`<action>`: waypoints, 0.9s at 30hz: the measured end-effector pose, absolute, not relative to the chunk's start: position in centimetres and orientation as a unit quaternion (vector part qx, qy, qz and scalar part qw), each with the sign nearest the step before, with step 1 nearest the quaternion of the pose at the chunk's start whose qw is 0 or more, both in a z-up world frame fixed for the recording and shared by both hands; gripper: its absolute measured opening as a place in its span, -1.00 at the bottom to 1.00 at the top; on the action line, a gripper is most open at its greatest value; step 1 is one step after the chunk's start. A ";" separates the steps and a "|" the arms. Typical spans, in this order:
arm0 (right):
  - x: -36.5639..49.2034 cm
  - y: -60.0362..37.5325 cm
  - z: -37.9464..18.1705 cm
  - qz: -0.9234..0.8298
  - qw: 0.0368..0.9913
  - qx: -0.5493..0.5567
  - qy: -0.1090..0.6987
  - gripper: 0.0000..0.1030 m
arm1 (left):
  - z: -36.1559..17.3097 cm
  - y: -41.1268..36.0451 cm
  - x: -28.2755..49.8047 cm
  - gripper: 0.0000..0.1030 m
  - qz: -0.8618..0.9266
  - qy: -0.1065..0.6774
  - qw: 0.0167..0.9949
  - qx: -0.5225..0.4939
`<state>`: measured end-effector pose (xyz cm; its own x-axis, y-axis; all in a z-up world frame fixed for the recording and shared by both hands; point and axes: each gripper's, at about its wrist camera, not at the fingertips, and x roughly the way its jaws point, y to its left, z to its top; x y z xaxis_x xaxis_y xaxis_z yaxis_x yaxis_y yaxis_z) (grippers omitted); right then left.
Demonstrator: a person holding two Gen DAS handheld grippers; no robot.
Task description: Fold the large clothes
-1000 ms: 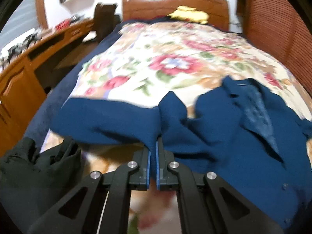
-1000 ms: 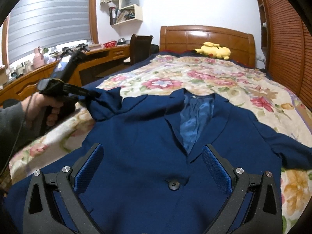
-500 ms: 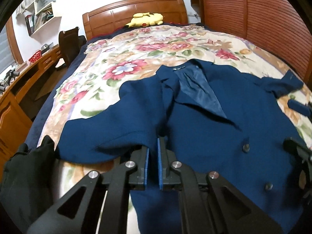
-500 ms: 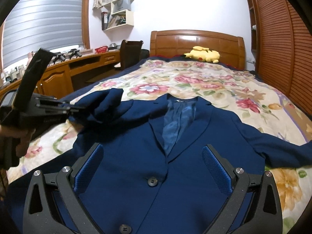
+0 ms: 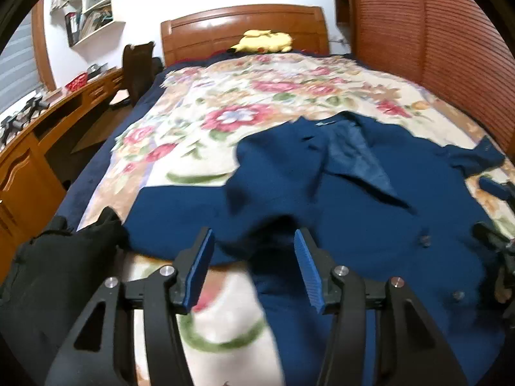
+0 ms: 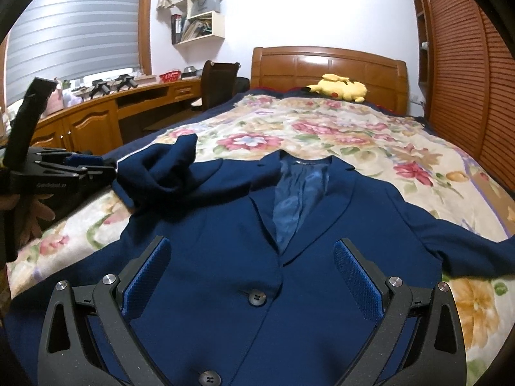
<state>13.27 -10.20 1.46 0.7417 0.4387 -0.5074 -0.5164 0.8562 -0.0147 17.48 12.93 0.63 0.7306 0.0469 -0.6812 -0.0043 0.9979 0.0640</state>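
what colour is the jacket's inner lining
A shiny lighter blue lining inside the navy jacket, clearest in the right wrist view.

Wooden headboard (image 6: 328,67), curved desk (image 6: 106,112), louvred wardrobe (image 6: 466,64), white wall (image 6: 305,9), blinds (image 6: 70,32).

Navy blazer (image 6: 309,289) lies face-up on floral bedspread (image 6: 354,135), collar twd headboard, front buttoned, blue lining showing at open lapels. One sleeve bunched over its shoulder; other sleeve stretched out flat to the side.
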 end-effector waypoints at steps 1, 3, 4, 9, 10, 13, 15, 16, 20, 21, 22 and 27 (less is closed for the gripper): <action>13.2 -10.1 1.4 0.257 0.930 -0.079 0.252 0.99 | 0.0 13.7 17.7 -0.01 0.020 0.374 0.927 0.025; 13.2 -10.0 1.4 0.257 0.930 -0.079 0.252 0.99 | -1.4 14.8 18.4 0.00 0.030 0.389 0.921 0.017; 13.2 -10.0 1.4 0.257 0.930 -0.079 0.252 0.99 | -2.0 15.3 18.7 0.00 0.034 0.395 0.918 0.013; 13.3 -9.7 1.2 0.258 0.929 -0.082 0.254 0.99 | -5.5 17.4 20.6 0.01 0.038 0.422 0.906 -0.011; 13.3 -9.6 1.2 0.258 0.928 -0.082 0.254 0.99 | -6.0 17.5 20.8 0.01 0.041 0.426 0.904 -0.010; 13.4 -9.3 1.1 0.260 0.927 -0.084 0.256 0.99 | -7.7 17.8 21.7 0.01 0.050 0.442 0.896 -0.006; 13.5 -9.2 1.0 0.261 0.927 -0.085 0.256 0.99 | -8.7 18.0 22.2 0.01 0.057 0.454 0.889 -0.005; 13.6 -9.2 1.0 0.261 0.927 -0.086 0.257 0.99 | -9.0 18.3 22.4 0.01 0.062 0.459 0.887 -0.007; 13.5 -9.2 1.0 0.261 0.927 -0.085 0.257 0.99 | -9.5 19.3 23.7 0.03 0.070 0.463 0.883 -0.027; 13.5 -9.1 0.9 0.261 0.927 -0.085 0.257 0.99 | -9.5 19.5 24.0 0.04 0.072 0.462 0.883 -0.031; 13.5 -9.2 1.0 0.261 0.927 -0.085 0.257 0.99 | -9.4 19.7 24.3 0.04 0.075 0.461 0.884 -0.032; 13.5 -9.1 1.0 0.261 0.927 -0.086 0.257 0.99 | -9.7 20.0 25.5 0.04 0.085 0.459 0.884 -0.030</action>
<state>13.54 -9.14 0.96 0.7323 0.4387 -0.5209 -0.5271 0.8494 -0.0257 25.51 19.96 -9.66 0.5646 0.1217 -0.8164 -0.1771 0.9839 0.0241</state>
